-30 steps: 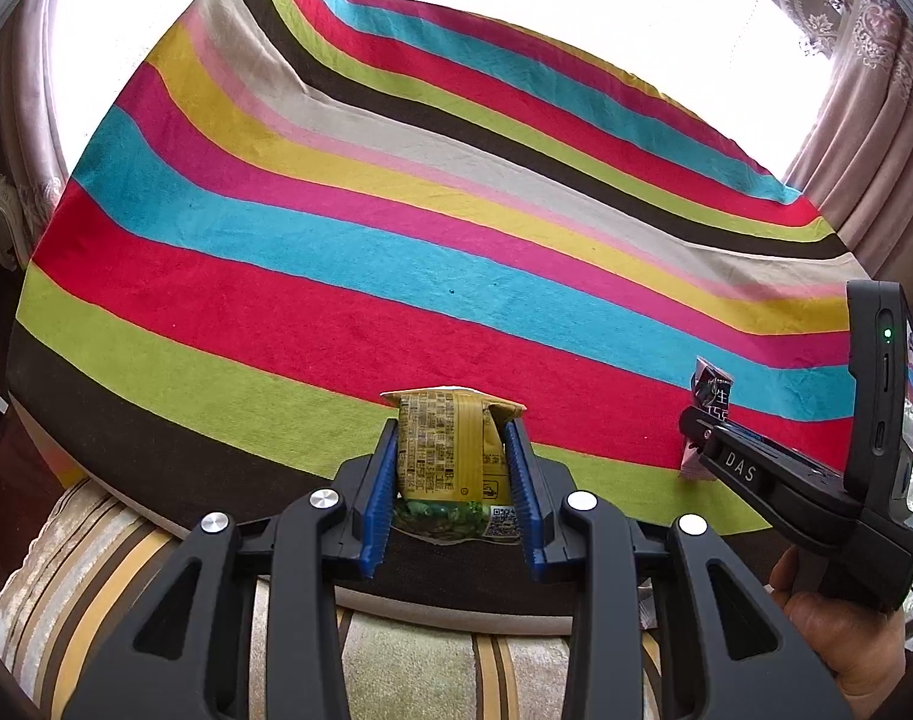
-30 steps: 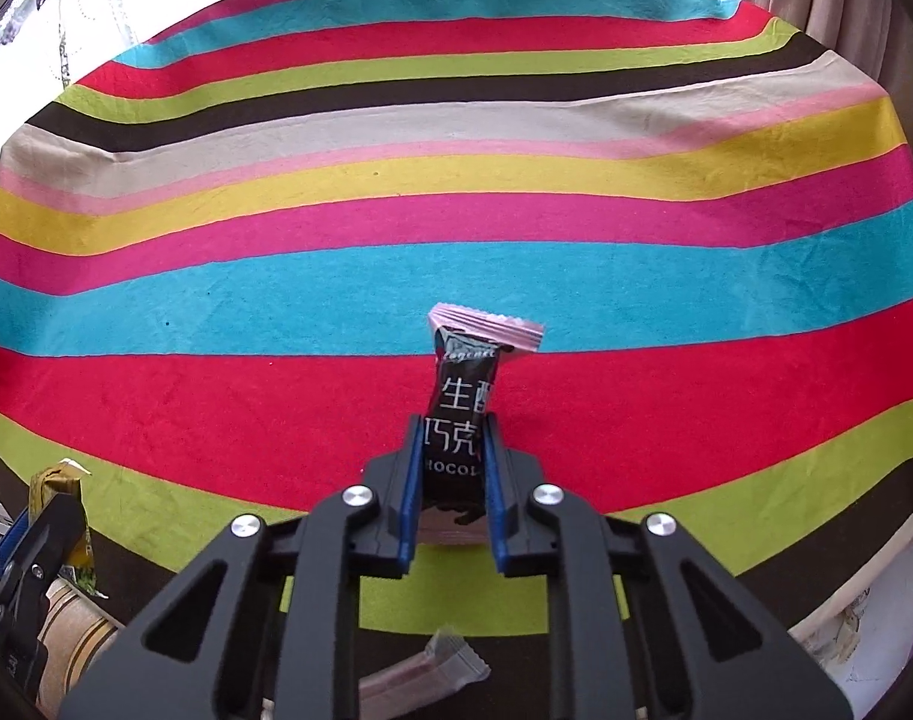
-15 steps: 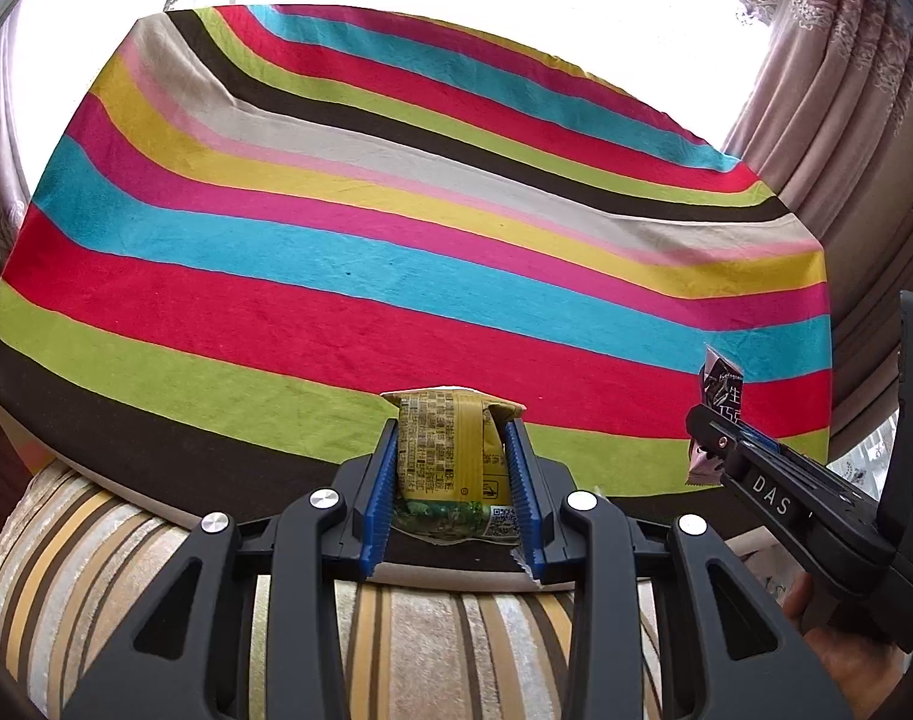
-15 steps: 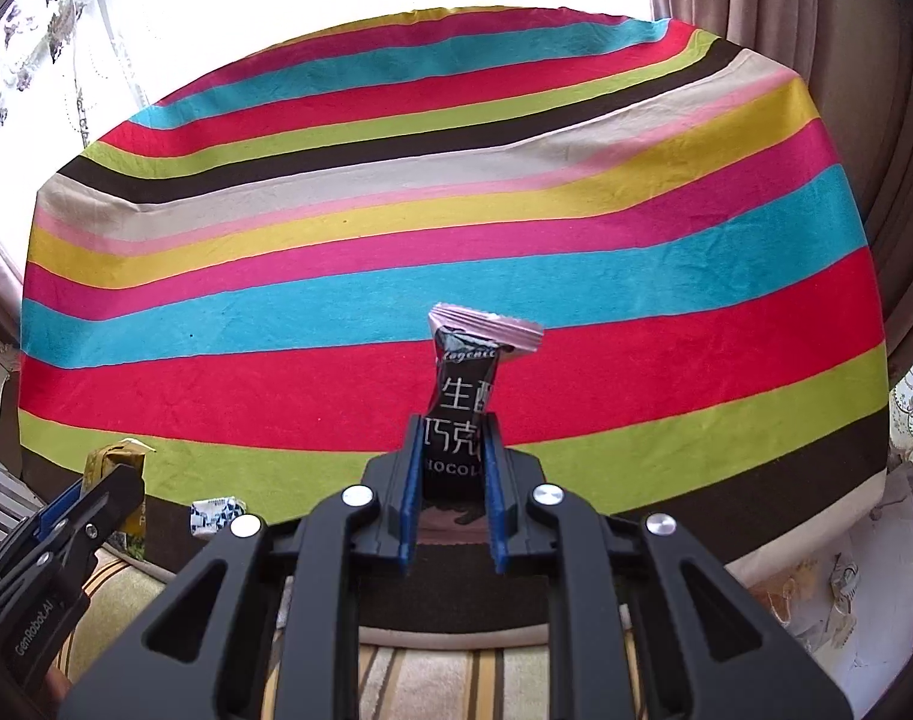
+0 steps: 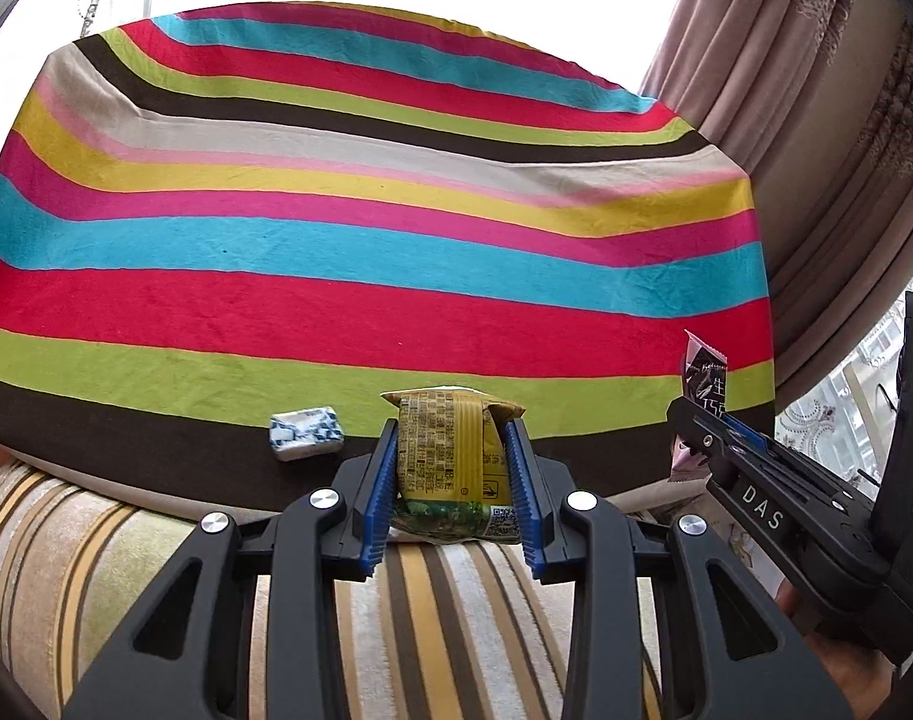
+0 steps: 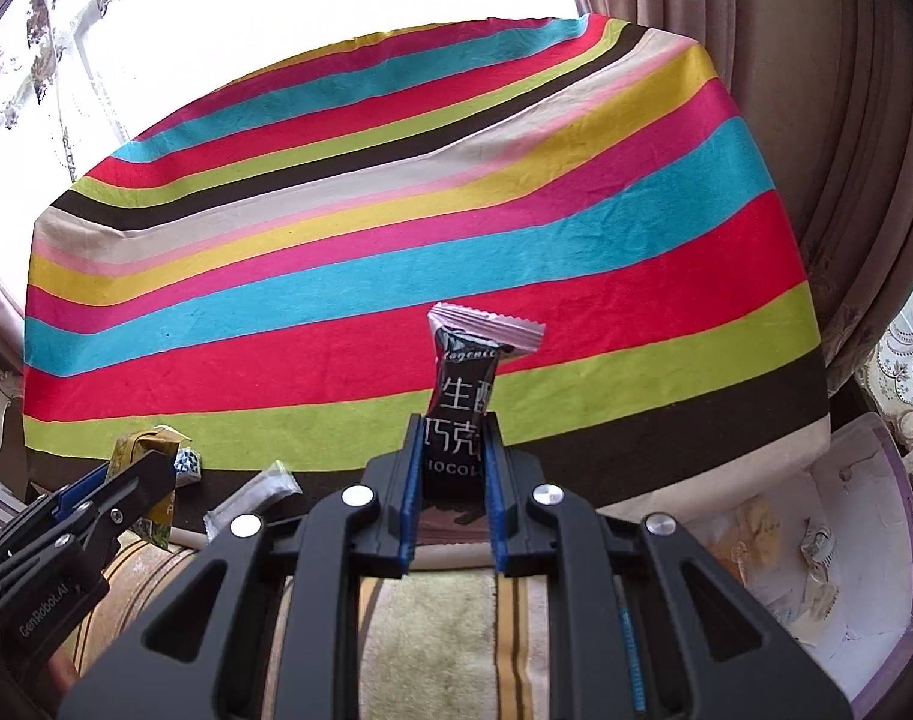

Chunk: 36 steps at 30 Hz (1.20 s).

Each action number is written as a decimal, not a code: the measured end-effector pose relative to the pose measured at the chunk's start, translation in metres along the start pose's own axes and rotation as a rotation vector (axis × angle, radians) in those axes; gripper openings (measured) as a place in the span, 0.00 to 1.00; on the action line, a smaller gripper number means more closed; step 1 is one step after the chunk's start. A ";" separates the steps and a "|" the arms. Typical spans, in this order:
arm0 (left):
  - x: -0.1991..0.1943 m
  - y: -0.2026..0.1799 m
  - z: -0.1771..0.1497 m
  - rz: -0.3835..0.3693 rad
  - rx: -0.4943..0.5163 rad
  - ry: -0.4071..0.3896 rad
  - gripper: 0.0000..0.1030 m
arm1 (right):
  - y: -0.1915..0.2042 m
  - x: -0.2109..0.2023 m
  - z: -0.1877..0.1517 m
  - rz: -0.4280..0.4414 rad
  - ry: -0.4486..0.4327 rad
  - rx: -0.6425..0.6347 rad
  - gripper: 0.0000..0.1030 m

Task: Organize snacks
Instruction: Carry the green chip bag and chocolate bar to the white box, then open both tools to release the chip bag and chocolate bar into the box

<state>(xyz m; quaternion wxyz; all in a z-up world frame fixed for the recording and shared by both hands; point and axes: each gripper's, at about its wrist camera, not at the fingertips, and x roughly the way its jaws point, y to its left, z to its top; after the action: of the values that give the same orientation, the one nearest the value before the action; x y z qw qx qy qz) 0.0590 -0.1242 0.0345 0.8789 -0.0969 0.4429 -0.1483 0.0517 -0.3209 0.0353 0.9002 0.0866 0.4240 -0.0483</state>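
Note:
My left gripper (image 5: 453,471) is shut on a yellow-green snack packet (image 5: 450,456), held upright between the blue pads. My right gripper (image 6: 453,468) is shut on a black chocolate bar wrapper (image 6: 465,396) with a pink crimped top. Both hang over the near edge of the striped tablecloth (image 5: 366,252). The right gripper (image 5: 714,426) with its bar also shows at the right of the left wrist view. The left gripper (image 6: 138,468) appears at the lower left of the right wrist view. A small blue-white candy (image 5: 306,432) lies on the brown stripe.
A clear-wrapped snack (image 6: 252,498) lies at the cloth's near edge, beside the blue-white candy (image 6: 187,465). A striped cushion (image 5: 396,612) is below the grippers. Curtains (image 6: 816,120) hang at the right. A white bin with scraps (image 6: 816,540) stands at the lower right.
Both grippers drew back toward the near edge with their snacks still held. The blue-white candy, the cushion and the white bin have come into view.

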 end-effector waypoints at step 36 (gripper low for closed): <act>0.048 -0.197 -0.078 -0.348 0.397 0.311 0.51 | -0.233 -0.055 -0.083 -0.227 0.021 0.302 0.47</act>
<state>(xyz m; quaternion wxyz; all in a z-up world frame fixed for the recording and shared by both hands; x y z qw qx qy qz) -0.0119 -0.3283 0.0121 0.7636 0.0263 0.5114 -0.3932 -0.0832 -0.5326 -0.0011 0.8612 0.1728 0.4286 -0.2115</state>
